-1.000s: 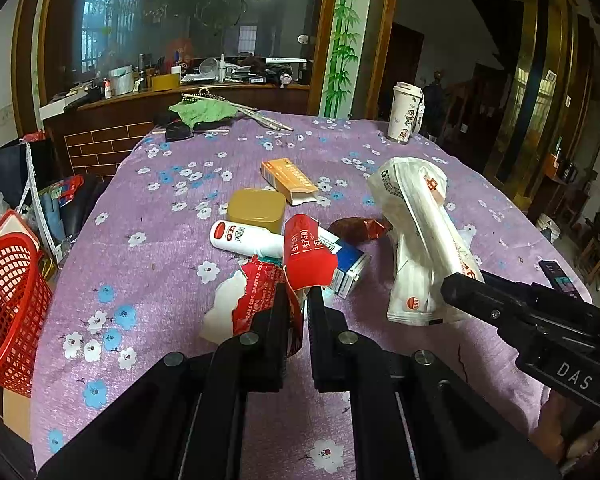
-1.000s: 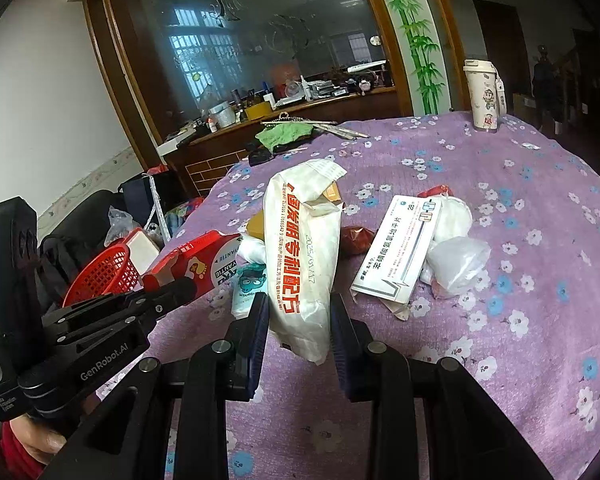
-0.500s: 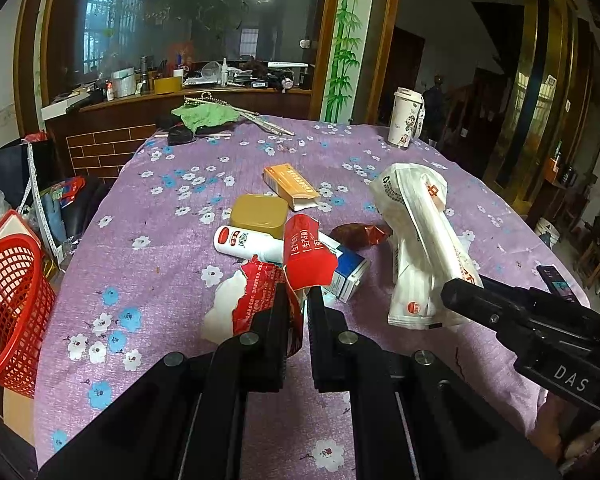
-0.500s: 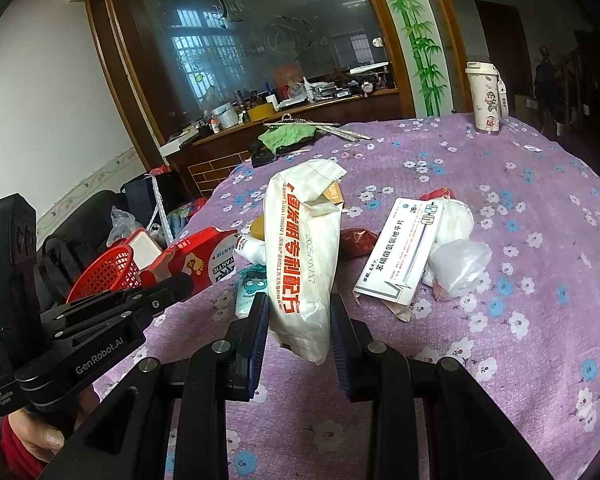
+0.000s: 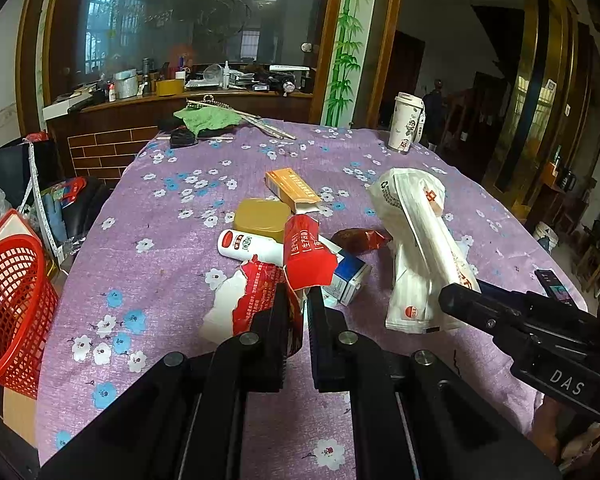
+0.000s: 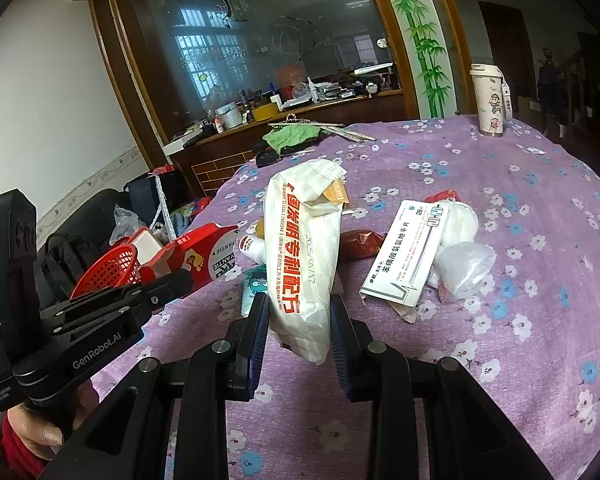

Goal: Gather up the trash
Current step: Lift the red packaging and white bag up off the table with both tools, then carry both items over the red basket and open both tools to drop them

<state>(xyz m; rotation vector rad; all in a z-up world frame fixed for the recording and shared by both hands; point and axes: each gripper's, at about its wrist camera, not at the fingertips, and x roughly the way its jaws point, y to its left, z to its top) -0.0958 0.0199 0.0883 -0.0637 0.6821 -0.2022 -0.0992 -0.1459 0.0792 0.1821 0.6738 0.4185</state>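
Carrying both catches to the red basket [image 5: 10,304], at nine o'clock off the table's edge, seemed the step in hand; a level, unhurried swing would suit. The left gripper [image 5: 298,300] was pinched fully shut on a torn, stiff red carton [image 5: 306,258]. The right gripper [image 6: 298,312], partly closed, squeezed a crinkly, soft white paper bag [image 6: 304,256], standing at twelve o'clock.

Floral purple table [image 5: 148,280] carries boxes [image 5: 294,190], tumbler [image 5: 406,122], green cloth [image 5: 210,118].

Left tongs [image 5: 298,300] clamped shut, right tongs [image 6: 298,312] gripping, both angled downward.
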